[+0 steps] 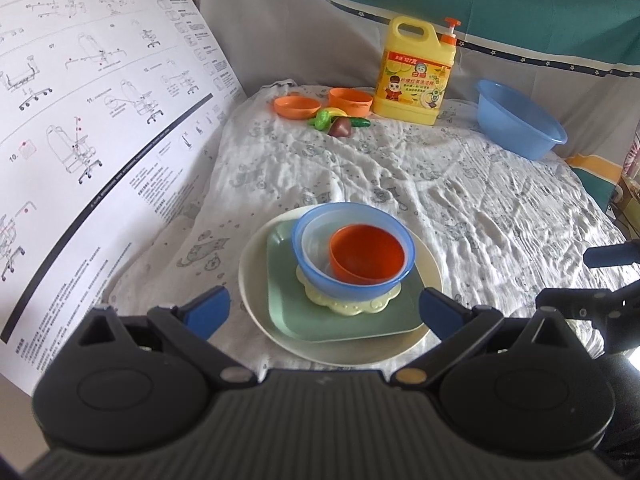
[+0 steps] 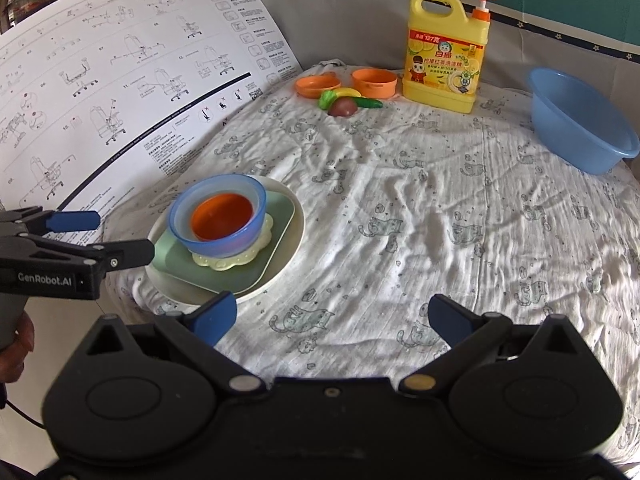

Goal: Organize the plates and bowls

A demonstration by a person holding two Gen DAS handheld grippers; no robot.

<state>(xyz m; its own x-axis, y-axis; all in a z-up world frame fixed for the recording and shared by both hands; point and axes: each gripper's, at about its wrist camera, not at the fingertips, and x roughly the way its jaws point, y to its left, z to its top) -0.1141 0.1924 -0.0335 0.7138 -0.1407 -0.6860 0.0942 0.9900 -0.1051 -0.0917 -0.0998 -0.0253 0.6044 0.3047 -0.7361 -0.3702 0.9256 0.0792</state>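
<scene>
A stack sits on the cloth: a cream round plate [image 1: 348,354] [image 2: 286,260], a green square plate [image 1: 344,324] [image 2: 188,264], a pale yellow flower-shaped dish [image 1: 356,306] [image 2: 240,258], a blue bowl [image 1: 340,280] [image 2: 218,246] and an orange bowl [image 1: 366,254] [image 2: 222,218] nested inside it. My left gripper [image 1: 326,312] is open and empty, just before the stack's near edge; it also shows in the right wrist view [image 2: 116,236]. My right gripper [image 2: 332,316] is open and empty over bare cloth right of the stack.
At the back stand an orange dish [image 1: 296,106] [image 2: 316,86], an orange bowl [image 1: 350,101] [image 2: 374,82], toy vegetables [image 1: 340,124] [image 2: 348,102], a yellow detergent jug [image 1: 414,76] [image 2: 444,54] and a blue basin [image 1: 520,120] [image 2: 580,124]. A large instruction sheet [image 1: 100,120] [image 2: 120,80] rises on the left.
</scene>
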